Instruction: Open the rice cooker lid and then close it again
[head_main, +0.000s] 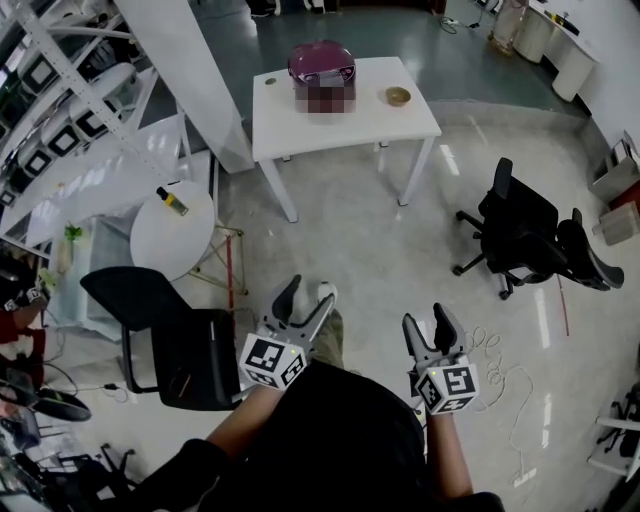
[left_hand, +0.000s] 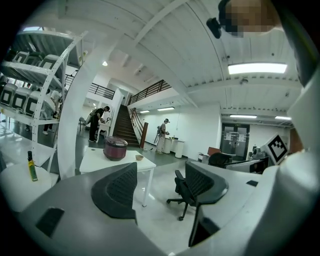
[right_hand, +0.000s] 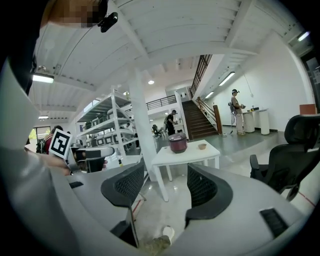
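White metal shelving rack (head_main: 60, 100) fills the space left of the white rectangular worktop (head_main: 345, 125). Nearer the person than the worktop's left end sits a round white side table (head_main: 170, 240), which carries a small dark bottle with a yellow label (head_main: 172, 200). A black chair (head_main: 175, 345) stands nearer still, well short of the worktop.

On the worktop itself, toward its far edge and about midway along, rests the maroon rice cooker with a rounded lid (head_main: 322, 62). The lid is down. Right of it, near the worktop's right end, lies a small tan bowl (head_main: 398, 96), apart from the cooker.

Well short of the worktop, the left gripper (head_main: 305, 297) is held with its jaws apart and gripping nothing. Its own view looks across open floor toward the worktop. The right gripper (head_main: 428, 325) is held beside it, also well short of the worktop, its jaws likewise spread and empty.

Two black office chairs (head_main: 530, 235) stand on the floor to the right of the worktop, clear of its legs.
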